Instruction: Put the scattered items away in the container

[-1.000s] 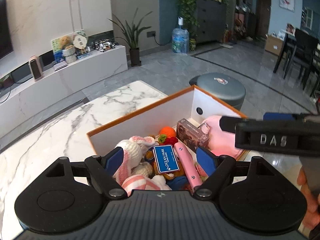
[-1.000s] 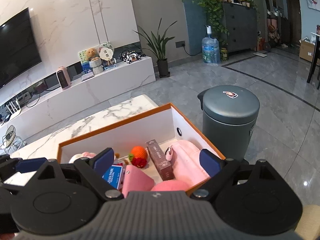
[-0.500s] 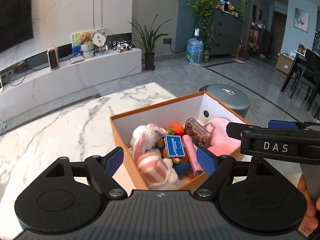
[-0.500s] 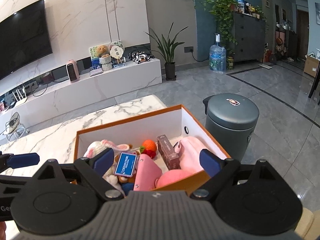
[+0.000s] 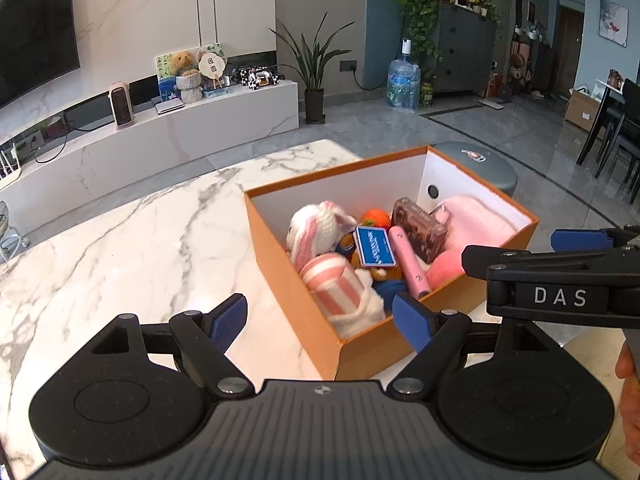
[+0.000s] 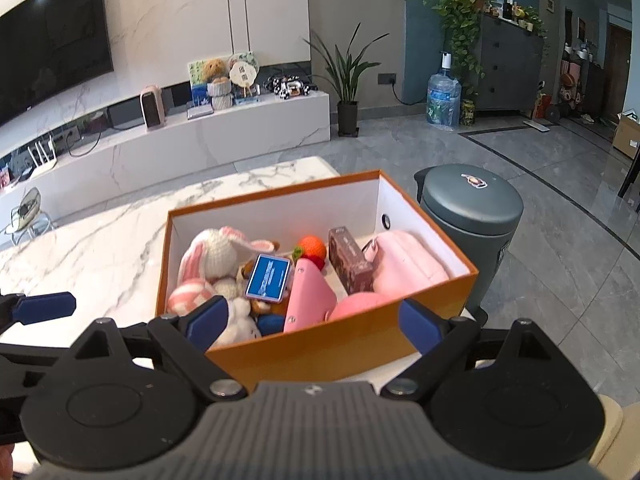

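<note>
An orange box with white inner walls stands on the marble table. Inside lie a pink-and-white plush rabbit, a blue card, an orange knitted toy, a brown box, a pink stick and a pink pouch. My left gripper is open, just short of the box's near-left corner. My right gripper is open before the box's near wall, holding nothing.
A grey-green lidded bin stands on the floor beyond the table's right end. A white TV bench with a heater and ornaments runs along the far wall. The right gripper's side crosses the left wrist view.
Both grippers have drawn back from over the box, so the whole box and more tabletop now show. Jaws stay wide and empty.
</note>
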Motion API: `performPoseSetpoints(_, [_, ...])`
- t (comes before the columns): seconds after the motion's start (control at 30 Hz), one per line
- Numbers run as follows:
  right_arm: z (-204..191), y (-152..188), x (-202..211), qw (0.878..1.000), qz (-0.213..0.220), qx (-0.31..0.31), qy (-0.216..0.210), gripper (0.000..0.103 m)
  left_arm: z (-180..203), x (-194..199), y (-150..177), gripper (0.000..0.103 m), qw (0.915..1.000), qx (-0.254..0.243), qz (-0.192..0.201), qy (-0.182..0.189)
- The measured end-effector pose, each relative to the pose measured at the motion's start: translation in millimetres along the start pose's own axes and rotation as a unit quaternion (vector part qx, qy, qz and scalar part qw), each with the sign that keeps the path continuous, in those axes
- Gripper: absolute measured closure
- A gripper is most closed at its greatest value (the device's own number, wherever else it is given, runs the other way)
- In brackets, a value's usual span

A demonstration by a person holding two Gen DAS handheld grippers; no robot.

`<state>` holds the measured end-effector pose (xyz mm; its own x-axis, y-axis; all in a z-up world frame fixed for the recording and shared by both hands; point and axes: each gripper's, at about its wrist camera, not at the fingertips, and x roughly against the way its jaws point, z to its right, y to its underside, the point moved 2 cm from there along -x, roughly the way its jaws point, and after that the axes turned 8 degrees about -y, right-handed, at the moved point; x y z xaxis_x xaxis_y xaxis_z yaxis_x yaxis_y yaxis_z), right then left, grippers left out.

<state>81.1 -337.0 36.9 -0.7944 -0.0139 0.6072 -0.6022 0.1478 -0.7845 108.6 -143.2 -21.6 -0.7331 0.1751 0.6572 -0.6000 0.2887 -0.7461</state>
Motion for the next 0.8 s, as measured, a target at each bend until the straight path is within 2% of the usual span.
performPoseSetpoints(0.13, [-4.6, 5.9, -2.2, 1.0, -0.009, 0.006, 0.001, 0.01, -0.8, -0.1, 5.9, 0.008, 0.9999, 0.001, -0.009, 0.004])
performPoseSetpoints(0.3, [-10.9, 9.6, -3.2, 1.0, -0.016, 0.014, 0.002, 0.01, 3.0, 3.1, 9.3, 0.008, 0.9999, -0.015, -0.003, -0.006])
performPoseSetpoints(0.8, [-26.5, 10.4, -3.6, 0.999, -0.017, 0.031, -0.001, 0.01, 0.7, 4.1, 11.4, 0.009, 0.9998, -0.021, -0.007, -0.002])
